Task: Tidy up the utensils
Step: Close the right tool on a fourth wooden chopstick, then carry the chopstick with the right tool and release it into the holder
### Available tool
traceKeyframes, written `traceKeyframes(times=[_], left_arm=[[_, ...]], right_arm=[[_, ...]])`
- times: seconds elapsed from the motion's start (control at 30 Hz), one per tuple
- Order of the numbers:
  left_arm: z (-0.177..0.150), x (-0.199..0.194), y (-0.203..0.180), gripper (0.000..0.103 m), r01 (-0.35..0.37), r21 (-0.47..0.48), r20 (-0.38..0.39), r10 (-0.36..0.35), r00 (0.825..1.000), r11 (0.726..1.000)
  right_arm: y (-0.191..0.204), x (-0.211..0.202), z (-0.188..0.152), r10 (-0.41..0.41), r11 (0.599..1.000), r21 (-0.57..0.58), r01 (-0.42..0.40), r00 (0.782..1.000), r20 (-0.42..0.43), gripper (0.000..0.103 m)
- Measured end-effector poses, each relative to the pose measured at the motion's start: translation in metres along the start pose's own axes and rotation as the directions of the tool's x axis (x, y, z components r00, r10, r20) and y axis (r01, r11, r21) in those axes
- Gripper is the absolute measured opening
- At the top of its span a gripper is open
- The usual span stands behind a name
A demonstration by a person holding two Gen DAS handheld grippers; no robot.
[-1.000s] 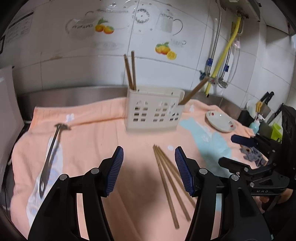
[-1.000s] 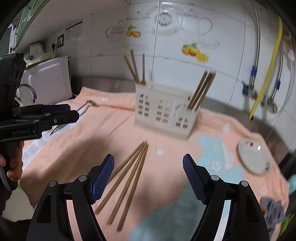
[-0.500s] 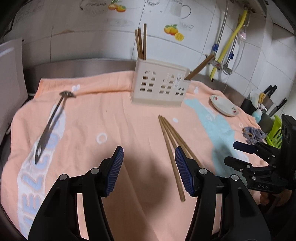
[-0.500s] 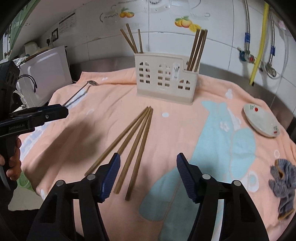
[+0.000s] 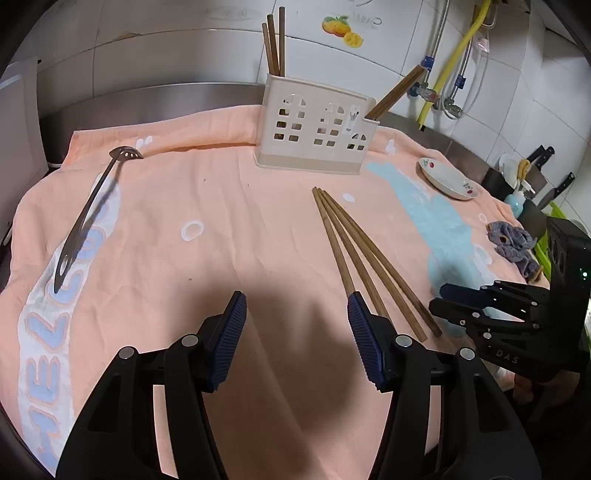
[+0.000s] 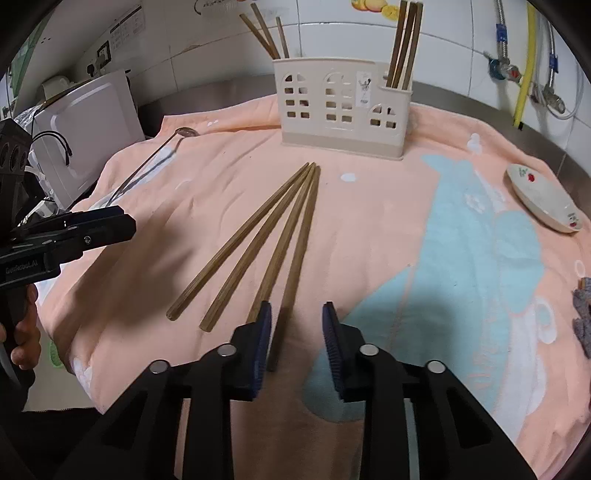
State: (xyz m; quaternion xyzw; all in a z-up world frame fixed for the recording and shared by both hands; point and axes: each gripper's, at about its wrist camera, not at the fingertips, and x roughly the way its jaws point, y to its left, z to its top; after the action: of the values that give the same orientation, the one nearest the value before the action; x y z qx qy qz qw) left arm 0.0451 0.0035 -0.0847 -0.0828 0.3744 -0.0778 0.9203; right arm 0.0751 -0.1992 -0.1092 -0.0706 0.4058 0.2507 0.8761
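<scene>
Wooden brown chopsticks fan out ahead of our right gripper, its jaws just narrowing around the rightmost's butt, not yet pinching. Left gripper gapes empty. Light, stiff, roll-prone (pinch near butt).

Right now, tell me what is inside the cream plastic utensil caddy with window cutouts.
The cream plastic utensil caddy holds brown wooden chopsticks: three at its left end and a bunch at its right end. Their lower ends and the caddy's floor are hidden by its walls.
</scene>
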Motion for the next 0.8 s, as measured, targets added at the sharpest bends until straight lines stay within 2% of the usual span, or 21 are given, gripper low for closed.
traceKeyframes(times=[0.2,0.27,0.37,0.53,0.8], left_arm=[[-0.004,0.005,-0.007,0.056,0.013,0.014,-0.02,-0.013,1.0,1.0],[-0.005,0.007,-0.011,0.052,0.025,0.025,-0.027,-0.025,0.999,0.999],[-0.006,0.012,-0.018,0.044,0.044,0.042,-0.042,-0.042,0.998,0.998],[-0.007,0.023,-0.029,0.037,0.072,0.057,-0.069,-0.068,0.995,0.996],[-0.006,0.036,-0.042,0.031,0.103,0.07,-0.096,-0.096,0.991,0.992]], right_arm=[[0.002,0.01,0.001,0.01,1.0,0.001,-0.01,1.0,-0.01,0.017],[0.002,0.012,0.001,0.009,1.0,0.004,-0.009,1.0,-0.018,0.013],[0.003,0.016,0.0,0.004,1.0,0.003,-0.004,1.0,-0.027,0.012],[0.008,0.018,-0.001,-0.031,0.999,-0.026,0.03,0.999,-0.021,0.012],[0.005,0.016,-0.004,-0.045,0.999,-0.02,0.045,0.999,-0.01,0.008]])
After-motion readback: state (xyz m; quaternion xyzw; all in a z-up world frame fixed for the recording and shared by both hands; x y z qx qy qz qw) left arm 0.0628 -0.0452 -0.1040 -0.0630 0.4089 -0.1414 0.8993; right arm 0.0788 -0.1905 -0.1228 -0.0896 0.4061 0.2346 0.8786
